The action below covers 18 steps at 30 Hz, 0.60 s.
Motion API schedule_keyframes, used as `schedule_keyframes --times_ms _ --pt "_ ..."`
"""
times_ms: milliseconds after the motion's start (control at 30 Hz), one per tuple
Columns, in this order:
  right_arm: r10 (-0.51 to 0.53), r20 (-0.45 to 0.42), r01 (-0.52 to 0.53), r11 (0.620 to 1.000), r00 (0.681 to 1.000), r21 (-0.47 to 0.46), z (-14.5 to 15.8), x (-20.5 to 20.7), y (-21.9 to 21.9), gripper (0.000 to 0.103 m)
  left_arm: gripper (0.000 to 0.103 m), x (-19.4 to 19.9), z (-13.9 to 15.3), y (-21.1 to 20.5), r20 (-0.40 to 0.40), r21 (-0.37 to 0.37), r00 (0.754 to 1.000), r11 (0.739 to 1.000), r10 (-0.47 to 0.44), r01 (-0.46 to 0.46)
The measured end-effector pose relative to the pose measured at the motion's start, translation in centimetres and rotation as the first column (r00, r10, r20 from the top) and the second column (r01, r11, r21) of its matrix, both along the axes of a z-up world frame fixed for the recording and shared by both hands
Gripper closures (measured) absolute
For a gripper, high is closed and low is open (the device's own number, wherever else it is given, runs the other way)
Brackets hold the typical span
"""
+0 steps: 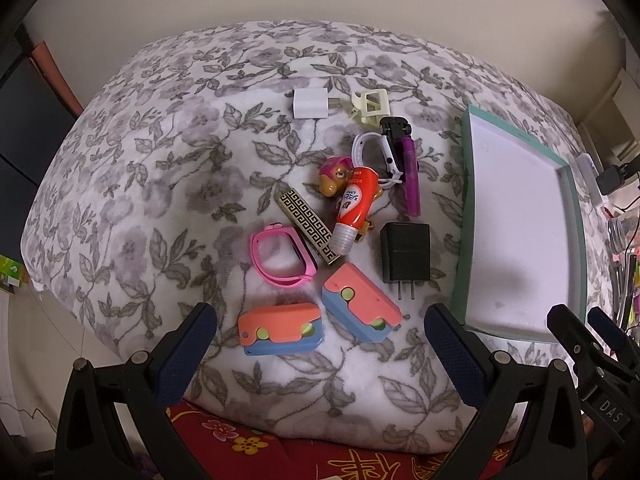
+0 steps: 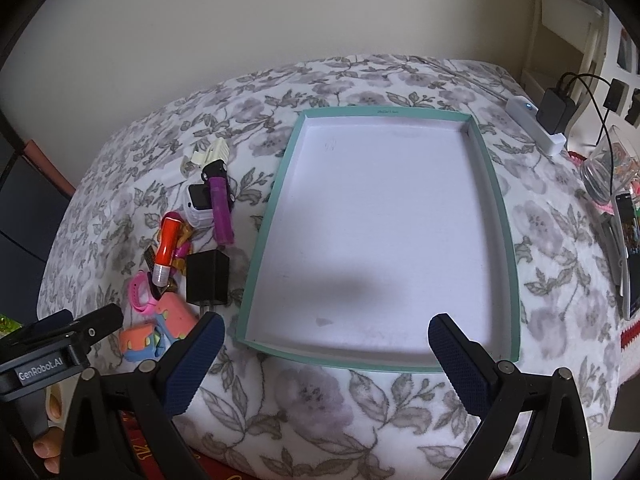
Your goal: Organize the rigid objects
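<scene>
— Pale wall behind, and a grey-leaf floral blanket [image 1: 160,208] spread over the bed. Where are the claws?

— Both hang over the near edge. Left claw [image 1: 320,344] has its dark blue pads spread wide, gripping nothing. Between them, just ahead, lie two coral-and-blue plastic blocks with green dots [image 1: 280,330], one flat, the other [image 1: 360,306] angled beside it.

— And past those?

— A pink silicone watch band [image 1: 280,260], a black-and-gold key-patterned bar [image 1: 308,226], an orange-red tube with a clear cap [image 1: 354,208] lying across a small toy pup [image 1: 332,178], a black plug-in charger [image 1: 406,258], a purple cylinder [image 1: 412,180] and a white smartwatch [image 1: 384,154]. Farther back, a white cube adapter [image 1: 308,104] and a cream clip [image 1: 370,104].

— The right one?

— Right claw [image 2: 326,344] is open wide too, holding nothing, poised at the near rim of a shallow teal-edged cardboard tray with a white floor [image 2: 508,236]. That clutter sits just left of the tray.
</scene>
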State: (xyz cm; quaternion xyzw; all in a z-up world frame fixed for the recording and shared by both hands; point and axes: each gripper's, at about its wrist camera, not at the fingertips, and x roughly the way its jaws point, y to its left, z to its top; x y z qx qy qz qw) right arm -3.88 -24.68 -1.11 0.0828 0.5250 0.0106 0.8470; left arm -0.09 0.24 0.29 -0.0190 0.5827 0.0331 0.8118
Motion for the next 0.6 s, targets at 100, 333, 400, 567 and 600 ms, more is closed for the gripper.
schedule_keyframes --times_ms 100,333,400,567,600 --pt "0.002 -0.004 -0.002 1.0 1.0 0.0 -0.1 0.0 0.1 0.0 0.0 0.0 0.0 0.0 0.0 -0.002 1.0 1.0 0.004 -0.004" --pt "0.006 -0.01 -0.006 1.0 1.0 -0.005 -0.2 0.1 0.4 0.0 0.0 0.0 0.0 0.0 0.001 -0.005 1.0 1.0 0.005 -0.005" --pt "0.008 -0.014 -0.008 1.0 1.0 -0.008 -0.3 0.2 0.6 0.0 0.0 0.0 -0.1 0.0 0.0 -0.007 1.0 1.0 0.007 -0.007" --pt "0.026 -0.008 -0.026 1.0 1.0 0.002 -0.2 0.6 1.3 0.0 0.0 0.1 -0.1 0.8 -0.003 -0.065 1.0 0.998 0.013 -0.013" --pt "0.04 -0.003 -0.04 0.999 0.999 0.003 -0.2 0.8 1.8 0.0 0.0 0.2 -0.1 1.2 -0.005 -0.062 1.0 0.998 0.016 -0.016"
